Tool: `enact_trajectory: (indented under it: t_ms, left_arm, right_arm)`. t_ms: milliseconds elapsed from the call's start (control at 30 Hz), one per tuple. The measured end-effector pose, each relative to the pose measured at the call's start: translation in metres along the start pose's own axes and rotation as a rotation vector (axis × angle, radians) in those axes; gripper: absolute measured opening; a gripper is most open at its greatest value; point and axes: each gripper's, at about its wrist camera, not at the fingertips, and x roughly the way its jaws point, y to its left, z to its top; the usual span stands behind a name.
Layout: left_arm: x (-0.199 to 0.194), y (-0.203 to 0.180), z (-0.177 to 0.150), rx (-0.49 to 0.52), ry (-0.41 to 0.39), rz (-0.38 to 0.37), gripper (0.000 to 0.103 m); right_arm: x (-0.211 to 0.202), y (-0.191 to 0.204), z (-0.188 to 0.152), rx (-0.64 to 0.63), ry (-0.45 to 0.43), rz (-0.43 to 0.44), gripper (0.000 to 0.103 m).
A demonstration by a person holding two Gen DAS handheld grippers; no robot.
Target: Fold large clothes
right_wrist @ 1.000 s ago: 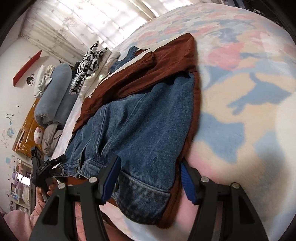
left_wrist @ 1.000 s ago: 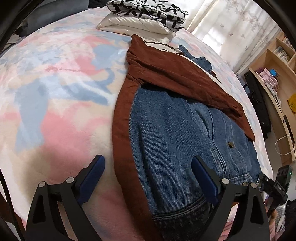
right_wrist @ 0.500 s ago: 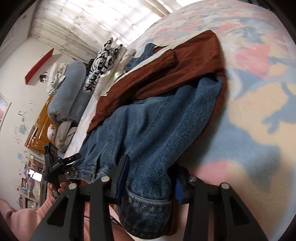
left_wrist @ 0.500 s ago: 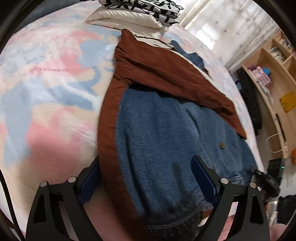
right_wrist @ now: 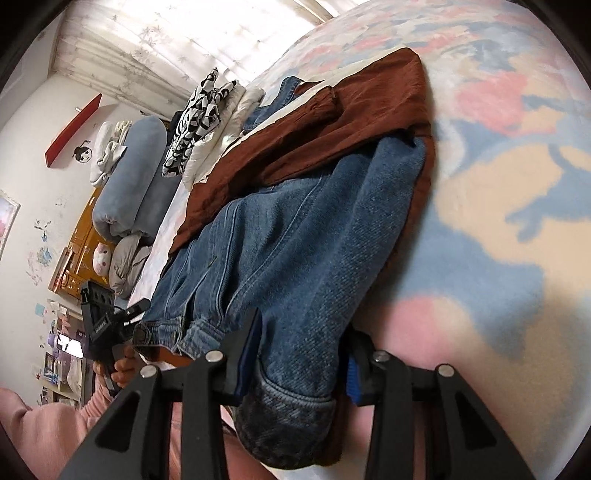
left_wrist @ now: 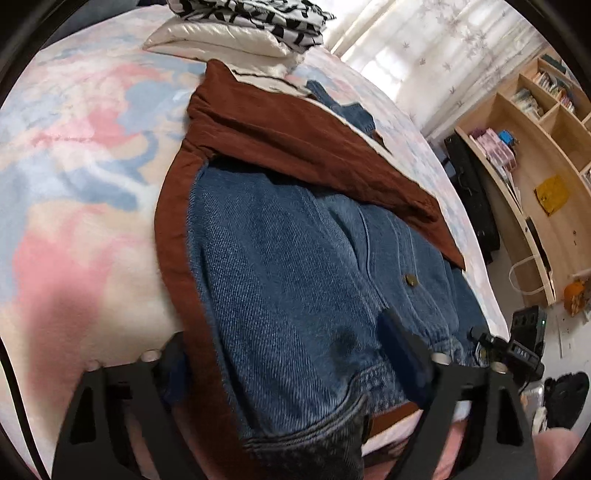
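- A denim jacket [left_wrist: 295, 266] lies on the bed [left_wrist: 74, 206], spread over a rust-brown garment [left_wrist: 291, 147] whose edge shows along the jacket's side.
- The left tongs [left_wrist: 291, 354] straddle the near hem of the jacket; their jaws are closing, with denim and the brown edge between them. Whether the pads already press on the cloth cannot be told, as the picture is blurred there.
- The right tongs [right_wrist: 299, 358] are also closing, and a bunched fold of the jacket's hem [right_wrist: 295, 373] fills the gap, with both blue pads against the denim.
- In the right wrist view a hand [right_wrist: 123, 369] in a pink sleeve [right_wrist: 48, 424] holds the other gripper at the jacket's far corner.
- At the head of the bed sit a white pillow [left_wrist: 221, 40] under a black-and-white patterned cloth [left_wrist: 251, 14].
- Wooden shelves [left_wrist: 535, 147] stand beside the bed.
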Motion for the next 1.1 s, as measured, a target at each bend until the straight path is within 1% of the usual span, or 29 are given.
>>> enact_trajectory:
  t_ms: [67,133,167,233,267,433,633,667,733,900,1000,1100]
  left_arm:
    - [0.0,0.001,-0.001,-0.038,-0.036,0.015,0.041]
    - [-0.001,0.006,-0.003,-0.089,-0.059,0.024,0.024]
    - [-0.002,0.011,-0.004,-0.136,-0.07,0.023,0.018]
    - [-0.003,0.015,-0.006,-0.183,-0.089,0.029,0.014]
    - [-0.002,0.014,-0.006,-0.188,-0.096,0.035,0.012]
    - [-0.009,-0.005,-0.006,-0.148,-0.097,0.13,0.01]
    - [-0.042,-0.012,-0.007,-0.133,-0.111,0.146,0.009]
    - [-0.045,-0.012,-0.004,-0.129,-0.109,0.146,0.009]
    - [-0.058,-0.017,-0.009,-0.109,-0.1,0.154,0.009]
    - [-0.08,-0.018,-0.031,-0.095,-0.024,0.161,0.009]
    - [-0.077,-0.008,-0.039,-0.138,0.023,0.153,0.009]
    - [-0.074,0.005,-0.042,-0.19,0.045,0.13,0.009]
  right_arm:
    - [0.004,0.001,0.002,0.009,-0.004,-0.031,0.034]
    - [0.004,0.003,0.002,0.012,-0.016,-0.044,0.03]
    - [0.002,0.004,0.001,0.008,-0.025,-0.05,0.027]
    - [-0.002,0.008,0.0,-0.005,-0.042,-0.058,0.025]
    - [-0.005,0.011,-0.001,-0.011,-0.055,-0.065,0.024]
    - [-0.018,0.03,-0.004,-0.05,-0.102,-0.108,0.022]
    - [-0.042,0.053,-0.009,-0.11,-0.141,-0.108,0.021]
    - [-0.045,0.055,-0.01,-0.117,-0.137,-0.108,0.021]
    - [-0.053,0.061,-0.019,-0.139,-0.113,-0.109,0.021]
    - [-0.066,0.071,-0.047,-0.158,-0.029,-0.133,0.021]
    - [-0.068,0.067,-0.061,-0.135,0.005,-0.148,0.021]
    - [-0.066,0.058,-0.061,-0.086,0.014,-0.128,0.021]
